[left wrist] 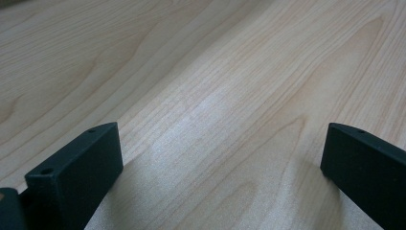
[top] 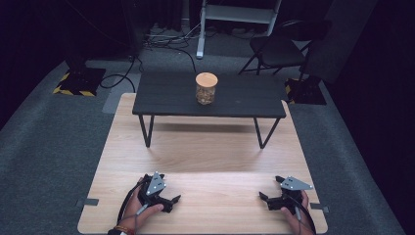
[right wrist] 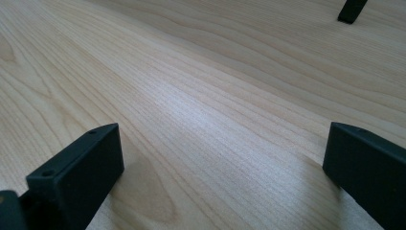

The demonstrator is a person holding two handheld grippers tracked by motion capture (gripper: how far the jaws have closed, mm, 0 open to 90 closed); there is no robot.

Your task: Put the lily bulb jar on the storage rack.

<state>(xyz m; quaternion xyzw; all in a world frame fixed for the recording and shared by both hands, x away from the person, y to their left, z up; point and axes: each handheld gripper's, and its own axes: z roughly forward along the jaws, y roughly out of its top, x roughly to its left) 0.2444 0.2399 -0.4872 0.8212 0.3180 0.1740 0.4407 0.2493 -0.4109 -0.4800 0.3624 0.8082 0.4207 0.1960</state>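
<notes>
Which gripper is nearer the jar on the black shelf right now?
Left, narrowly. The left gripper rests on the wooden table at the near edge, left of the jar; the right gripper rests at the near edge, farther off to its right. Both jaws open, empty.

The contents of the jar (top: 206,88) under its wooden lid are too small to identify. Both forearms are cut off by the bottom edge of the high view. In the left gripper view, the left gripper (left wrist: 222,165) has its spread jaws cropped at the bottom and right edges. The dark object (right wrist: 352,10) at the top of the right gripper view is cropped and unidentifiable.
</notes>
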